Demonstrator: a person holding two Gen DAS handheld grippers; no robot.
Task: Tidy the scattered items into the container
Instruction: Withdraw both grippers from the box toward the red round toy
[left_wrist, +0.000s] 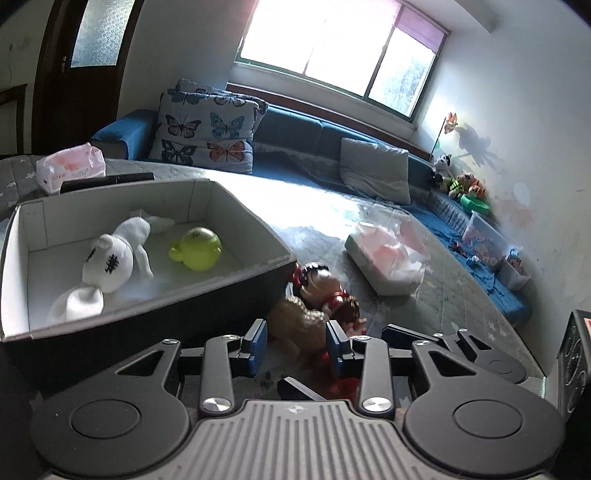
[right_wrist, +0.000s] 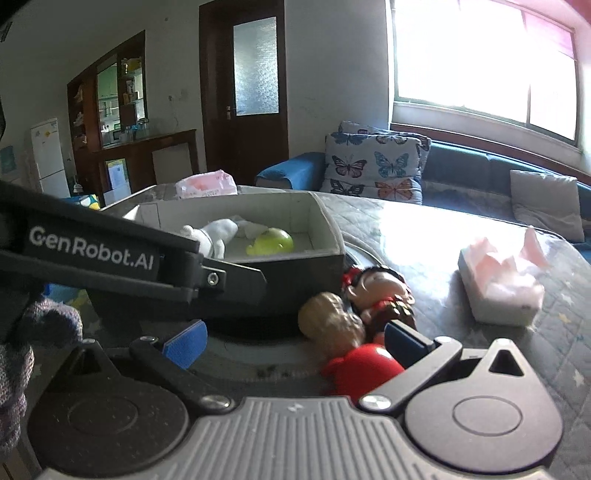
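Box (left_wrist: 155, 295) sits on the quilted table (left_wrist: 424, 295); inside lie a white sock doll (left_wrist: 110, 258) and a yellow-green toy (left_wrist: 197, 247). Just right of the box's near corner, on the table, lie three figurines: a dark-haired doll (right_wrist: 376, 291), a gold figure (right_wrist: 332, 321) and a red one (right_wrist: 365, 365), touching each other.

Left gripper (left_wrist: 297, 341): jaws narrow, flanking the gold figure; cannot tell whether the pads grip it.

Right gripper (right_wrist: 295, 343): jaws wide, the red and gold figures between them, right finger (right_wrist: 406, 338) against the red one.

Tissue box (right_wrist: 498, 288) stands well apart to the right.
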